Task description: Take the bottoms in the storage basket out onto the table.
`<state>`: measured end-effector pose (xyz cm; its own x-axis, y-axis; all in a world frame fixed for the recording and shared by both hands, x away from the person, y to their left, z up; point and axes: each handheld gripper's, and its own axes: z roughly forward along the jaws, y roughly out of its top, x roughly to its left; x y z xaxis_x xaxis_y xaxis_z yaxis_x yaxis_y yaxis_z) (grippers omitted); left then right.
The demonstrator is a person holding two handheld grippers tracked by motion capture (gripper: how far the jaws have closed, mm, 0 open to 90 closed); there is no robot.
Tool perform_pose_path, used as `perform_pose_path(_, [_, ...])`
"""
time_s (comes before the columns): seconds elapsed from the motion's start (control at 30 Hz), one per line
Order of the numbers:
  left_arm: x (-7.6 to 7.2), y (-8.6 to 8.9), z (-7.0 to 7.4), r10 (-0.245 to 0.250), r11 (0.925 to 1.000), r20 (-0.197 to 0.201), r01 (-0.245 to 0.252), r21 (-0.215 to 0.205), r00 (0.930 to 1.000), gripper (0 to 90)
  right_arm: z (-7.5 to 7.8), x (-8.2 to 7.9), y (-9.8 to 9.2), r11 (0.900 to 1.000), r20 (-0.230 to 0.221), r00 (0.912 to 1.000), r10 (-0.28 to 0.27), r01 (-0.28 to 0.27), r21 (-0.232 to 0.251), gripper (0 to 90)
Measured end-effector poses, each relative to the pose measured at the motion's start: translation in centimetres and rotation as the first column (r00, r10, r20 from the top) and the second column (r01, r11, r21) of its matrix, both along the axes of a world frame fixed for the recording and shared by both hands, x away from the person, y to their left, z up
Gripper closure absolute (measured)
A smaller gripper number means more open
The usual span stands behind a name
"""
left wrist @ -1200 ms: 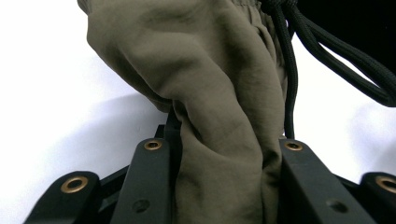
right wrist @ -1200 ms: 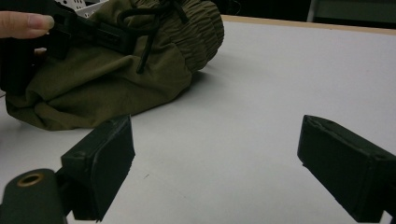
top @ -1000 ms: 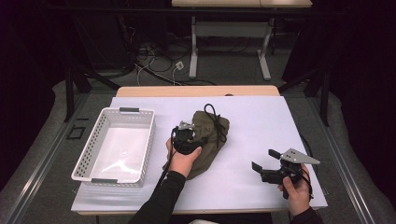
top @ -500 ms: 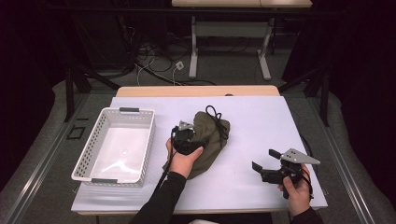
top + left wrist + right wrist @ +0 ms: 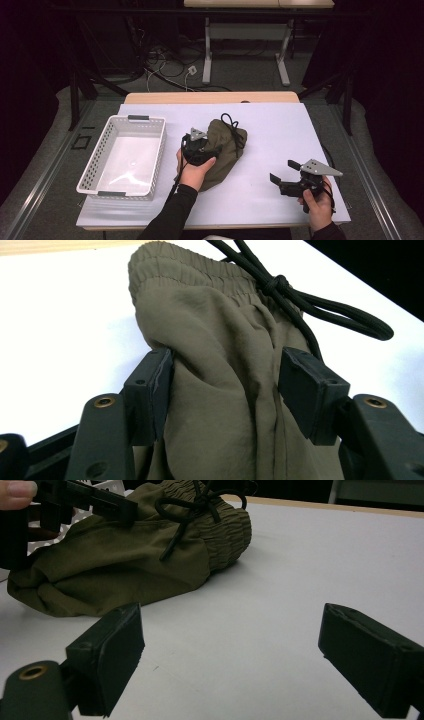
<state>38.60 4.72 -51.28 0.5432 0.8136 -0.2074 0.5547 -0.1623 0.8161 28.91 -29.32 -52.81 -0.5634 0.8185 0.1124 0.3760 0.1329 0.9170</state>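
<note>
olive drawstring bag [image 5: 223,150], black cord [image 5: 320,310], white perforated basket [image 5: 95,165], white table [image 5: 280,130]

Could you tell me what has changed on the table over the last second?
Very little. The left gripper stays on the olive drawstring bag, jaws either side of a fold of its cloth, and the bag barely shifts. The right gripper stays open near the table's right edge; the white basket has not moved.

Between the left tool's [image 5: 227,390] matt black plastic jaws lay a bag [image 5: 220,385] of thin, wrinkled olive cloth with a braided black cord [image 5: 320,310]; under it the desk [image 5: 300,580] was smooth, matt white.
</note>
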Motion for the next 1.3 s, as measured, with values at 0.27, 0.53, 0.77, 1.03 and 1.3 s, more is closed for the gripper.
perform_pose_path(0.27, [-0.4,0.5,0.7,0.009,1.0,0.042,-0.009,-0.002,0.9991,39.7,0.0,0.0,0.0,1.0,-0.002,1.0,0.001,-0.001,-0.002,10.9])
perform_pose_path(0.53, [-0.6,1.0,1.3,0.001,0.9997,0.088,0.002,-0.024,0.9961,39.6,0.0,0.0,0.0,1.0,0.0,1.0,0.0,0.0,0.0,10.9])
perform_pose_path(0.77, [-0.8,1.5,1.6,0.032,0.9977,0.072,-0.027,-0.062,0.9969,31.7,0.0,-0.1,0.0,1.0,-0.002,1.0,-0.001,0.001,-0.002,10.9])
perform_pose_path(1.03, [-0.9,1.6,2.0,0.039,0.9952,0.067,-0.033,-0.093,0.997,20.8,0.0,-0.1,0.0,1.0,-0.001,1.0,-0.002,0.002,-0.003,10.9])
perform_pose_path(1.3, [-1.4,1.6,2.5,0.035,0.9944,0.067,-0.028,-0.102,0.9971,14.7,0.1,-0.1,0.0,1.0,0.001,1.0,-0.002,0.002,-0.001,10.9])
